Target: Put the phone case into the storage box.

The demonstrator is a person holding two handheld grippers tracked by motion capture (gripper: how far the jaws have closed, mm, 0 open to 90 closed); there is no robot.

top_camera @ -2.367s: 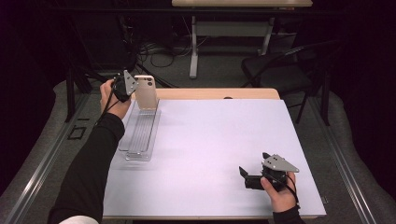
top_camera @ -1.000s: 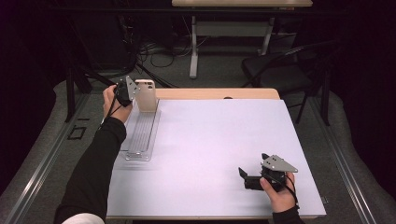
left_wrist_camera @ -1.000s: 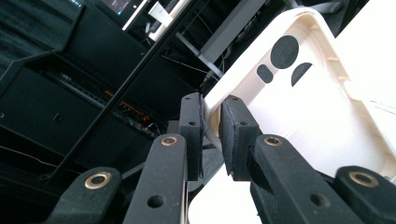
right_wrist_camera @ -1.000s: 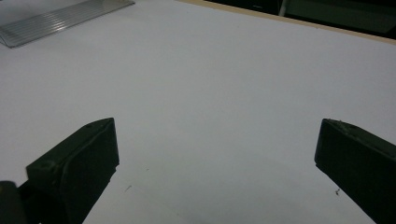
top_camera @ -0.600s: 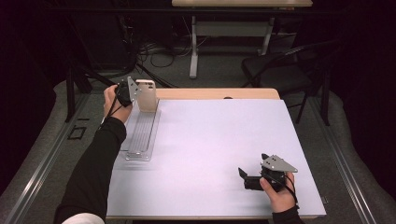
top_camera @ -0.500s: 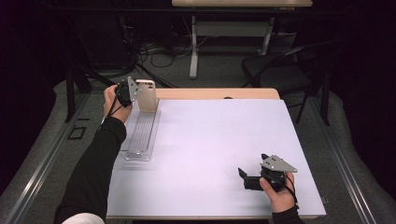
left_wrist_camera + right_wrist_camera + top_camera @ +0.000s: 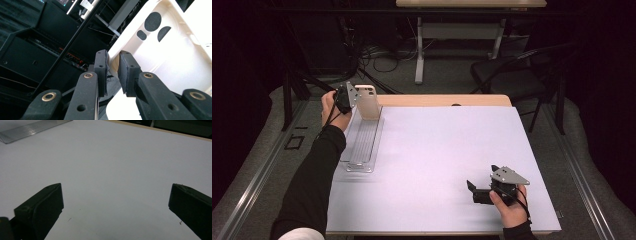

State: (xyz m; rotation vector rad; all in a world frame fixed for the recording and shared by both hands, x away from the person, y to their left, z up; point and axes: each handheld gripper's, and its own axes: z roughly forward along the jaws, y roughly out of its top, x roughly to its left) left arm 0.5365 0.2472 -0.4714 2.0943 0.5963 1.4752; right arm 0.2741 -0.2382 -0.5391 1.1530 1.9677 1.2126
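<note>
A cream phone case [image 7: 368, 102] with camera cut-outs stands upright over the far end of a clear ribbed tray [image 7: 362, 145]. My left gripper [image 7: 346, 96] is shut on the case's left edge. In the left gripper view the two black pads [image 7: 126, 67] pinch the rim of the case [image 7: 172, 50], with the gripper [image 7: 112, 53] tilted. My right gripper [image 7: 473, 192] rests low on the white table [image 7: 437, 145] near the front right, jaws wide apart. Nothing lies between its jaws in the right gripper view, where the gripper [image 7: 115, 195] faces bare table.
The clear tray [image 7: 30, 128] lies along the table's left side. A wooden strip [image 7: 447, 100] edges the far side. Beyond the table stand a dark chair [image 7: 512, 75], a desk leg [image 7: 419, 55] and floor cables.
The left hand has shifted slightly at the far end of the tray, the case still in its grip. The right gripper has not moved.
</note>
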